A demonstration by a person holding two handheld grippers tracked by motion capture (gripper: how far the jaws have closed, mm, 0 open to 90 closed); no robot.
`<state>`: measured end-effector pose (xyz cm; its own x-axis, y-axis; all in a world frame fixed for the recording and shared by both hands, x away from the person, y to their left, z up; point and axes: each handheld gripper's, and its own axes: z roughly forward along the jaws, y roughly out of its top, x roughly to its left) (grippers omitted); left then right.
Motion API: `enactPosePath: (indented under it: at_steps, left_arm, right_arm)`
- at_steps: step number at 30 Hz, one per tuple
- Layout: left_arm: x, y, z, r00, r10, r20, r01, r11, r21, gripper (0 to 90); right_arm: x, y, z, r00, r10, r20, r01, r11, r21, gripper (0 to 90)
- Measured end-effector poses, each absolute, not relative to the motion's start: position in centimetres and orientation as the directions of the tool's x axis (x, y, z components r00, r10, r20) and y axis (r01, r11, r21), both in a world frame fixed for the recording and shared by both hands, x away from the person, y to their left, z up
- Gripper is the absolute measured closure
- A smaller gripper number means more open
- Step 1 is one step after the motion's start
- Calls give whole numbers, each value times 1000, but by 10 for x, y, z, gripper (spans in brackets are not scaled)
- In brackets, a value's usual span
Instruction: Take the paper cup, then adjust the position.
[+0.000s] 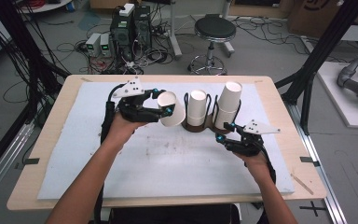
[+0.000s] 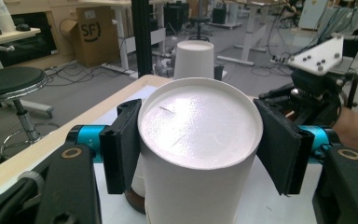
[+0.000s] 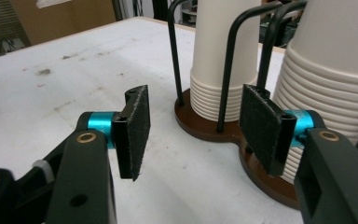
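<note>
The left gripper (image 1: 164, 103) has its fingers (image 2: 121, 144) clamped on the sides of a white paper cup (image 1: 172, 108), held tilted above the white mat, just left of the brown cup holder (image 1: 200, 127). In the holder's wire loops stand two stacks of upturned paper cups, the middle stack (image 1: 197, 107) and the taller right stack (image 1: 228, 104). The right gripper (image 1: 225, 132) sits low beside the holder's right end, its fingers (image 3: 134, 130) apart with nothing between them. All rests on the wooden tabletop (image 1: 279, 100).
</note>
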<state>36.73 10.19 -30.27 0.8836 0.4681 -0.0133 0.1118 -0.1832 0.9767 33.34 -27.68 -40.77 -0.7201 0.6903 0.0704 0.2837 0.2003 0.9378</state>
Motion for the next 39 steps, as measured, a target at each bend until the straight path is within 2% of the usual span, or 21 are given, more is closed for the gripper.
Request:
enactPosePath:
  at_steps: [4, 9, 18, 22, 28, 39]
  left_arm:
    - [364, 103, -305, 882, 472, -13, 115, -187, 976, 359]
    - [363, 107, -307, 883, 469, -10, 113, -193, 975, 359]
    - [358, 114, -316, 876, 483, -11, 123, -201, 972, 359]
    - [357, 120, -314, 873, 487, -27, 127, -174, 977, 359]
    - [354, 121, -312, 875, 484, -17, 117, -178, 977, 359]
    - [349, 114, -322, 887, 462, -14, 125, -209, 970, 361]
  right_arm:
    - [332, -277, -406, -724, 685, 82, 285, 188, 940, 383]
    - [333, -274, -405, -724, 689, 43, 264, 219, 939, 335]
    - [332, -270, -408, -740, 673, 25, 257, 248, 934, 284]
    - [332, -271, -408, -721, 692, 28, 256, 229, 939, 227]
    - [329, -268, -407, -746, 666, 11, 233, 245, 941, 218]
    - [328, -266, -406, -793, 608, 47, 224, 219, 950, 210]
